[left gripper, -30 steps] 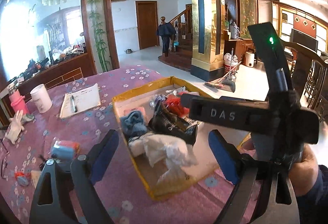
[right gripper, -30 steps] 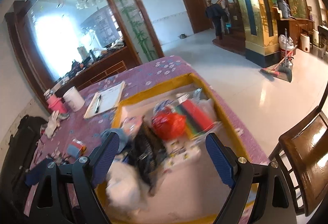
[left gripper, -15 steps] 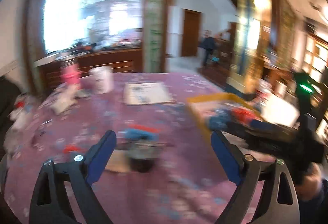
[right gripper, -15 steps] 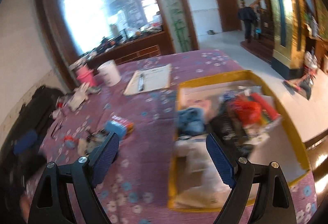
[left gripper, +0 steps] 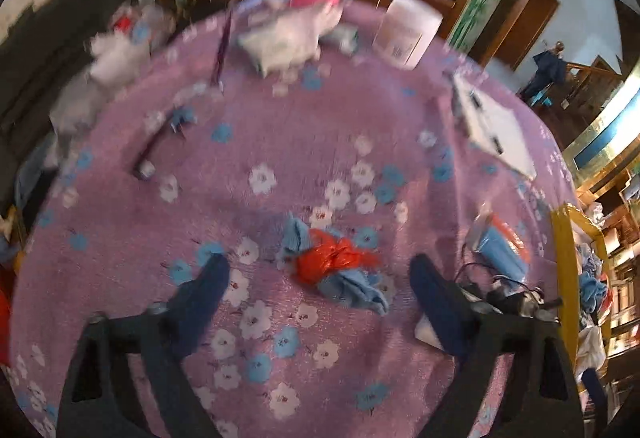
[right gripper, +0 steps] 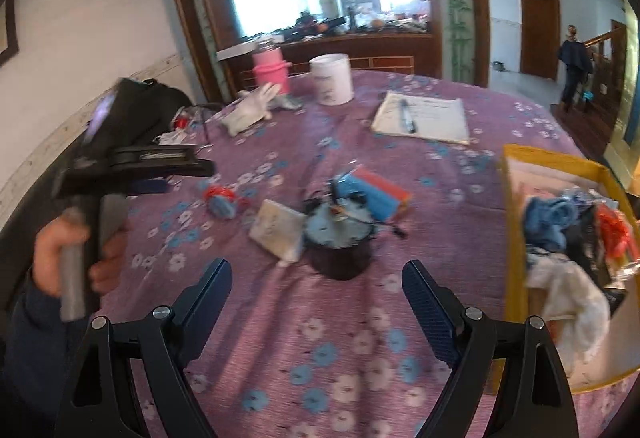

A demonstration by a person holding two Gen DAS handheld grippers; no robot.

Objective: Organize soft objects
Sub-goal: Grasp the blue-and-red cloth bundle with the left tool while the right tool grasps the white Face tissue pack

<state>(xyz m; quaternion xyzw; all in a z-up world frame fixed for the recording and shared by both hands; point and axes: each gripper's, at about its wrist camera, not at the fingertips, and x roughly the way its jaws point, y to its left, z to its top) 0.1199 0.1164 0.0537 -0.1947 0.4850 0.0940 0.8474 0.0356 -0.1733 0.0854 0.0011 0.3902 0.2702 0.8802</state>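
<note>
The left gripper [left gripper: 320,274] points steeply down over the purple flowered tablecloth [left gripper: 280,141], jaws closing, with the blue-and-red cloth bundle [left gripper: 334,270] lying on the table between the two blue pads; the pads stand clear of it on both sides, so nothing is gripped yet. The right gripper [right gripper: 318,288] hangs wide apart and empty above bare cloth, with a dark round container [right gripper: 338,238] and a white packet [right gripper: 278,232] just ahead of its fingertips. The yellow box [right gripper: 508,222] sits at the right edge of the table and already holds a blue cloth [right gripper: 548,222], a white rag [right gripper: 576,302] and red and dark pieces. Judged step: picking the loose bundle to carry it to the box. Risks from here: the left wrist view is smeared (hand apparently travelling fast), so the closure may land off-centre and catch only the trailing blue corner, leaving the red part behind or letting the bundle unroll. Pads closing too low could pinch the tablecloth and drag it, disturbing the white cup [right gripper: 332,79], the pink bottle [right gripper: 270,71] and the notepad with pen [right gripper: 424,115]. A tangle of thin dark wire [left gripper: 496,286] lies just beside the right pad and could snag.
</note>
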